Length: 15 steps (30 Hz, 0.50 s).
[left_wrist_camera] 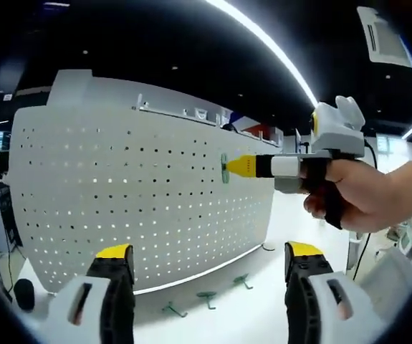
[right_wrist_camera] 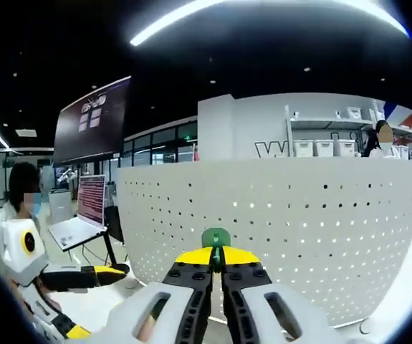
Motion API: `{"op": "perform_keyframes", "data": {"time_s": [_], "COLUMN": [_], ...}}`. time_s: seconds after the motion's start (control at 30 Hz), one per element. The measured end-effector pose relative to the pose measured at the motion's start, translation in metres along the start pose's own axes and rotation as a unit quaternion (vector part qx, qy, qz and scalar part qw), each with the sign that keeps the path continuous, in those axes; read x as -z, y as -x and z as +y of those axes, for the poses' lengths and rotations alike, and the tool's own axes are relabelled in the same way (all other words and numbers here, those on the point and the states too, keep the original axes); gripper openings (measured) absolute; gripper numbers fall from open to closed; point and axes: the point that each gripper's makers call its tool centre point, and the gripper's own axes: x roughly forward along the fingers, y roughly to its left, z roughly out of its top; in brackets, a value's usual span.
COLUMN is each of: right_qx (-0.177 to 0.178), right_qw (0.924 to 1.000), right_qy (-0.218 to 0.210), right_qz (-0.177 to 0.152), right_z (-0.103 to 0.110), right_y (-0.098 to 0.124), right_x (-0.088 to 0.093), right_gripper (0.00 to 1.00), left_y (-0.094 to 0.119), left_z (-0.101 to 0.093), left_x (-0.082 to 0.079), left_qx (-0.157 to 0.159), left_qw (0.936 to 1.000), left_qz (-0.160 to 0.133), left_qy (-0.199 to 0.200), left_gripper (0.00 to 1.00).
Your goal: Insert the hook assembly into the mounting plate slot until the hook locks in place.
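A laptop (right_wrist_camera: 75, 231) sits open on a stand at far left, beneath a dark wall screen (right_wrist_camera: 91, 118). Storage bins (right_wrist_camera: 325, 147) line far shelves at right.

A: How many green hooks (left_wrist_camera: 207, 297) lie on the table (left_wrist_camera: 263, 315)?
B: Three there, plus one more hook (left_wrist_camera: 225, 168) at the one pegboard (left_wrist_camera: 120, 193). Four altogether.
A: Grippers?
B: Two.
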Motion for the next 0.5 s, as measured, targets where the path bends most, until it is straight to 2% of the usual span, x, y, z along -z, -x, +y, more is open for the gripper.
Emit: {"op": "perform_keyframes", "data": {"time_s": [0.17, 0.5], "right_qx": [0.006, 0.021], "right_qw": [0.9999, 0.9995], "right_qy": [0.011, -0.002], "right_qz": [-0.009, -0.025], "right_z": [0.001, 0.003], "right_y": [-0.008, -0.031], "right_x": [-0.01, -0.025], "right_gripper": [0.01, 0.01], "left_y": [0.003, 0.006], "left_z": [0.0, 0.004], "left_x": [0.003, -0.001], "left_qx": [-0.002, -0.003], "left_qw": [1.0, 0.9999], "left_qz": [0.003, -0.006], "left_qy": [-0.002, -0.008], "left_gripper": [0.88, 0.87]}}
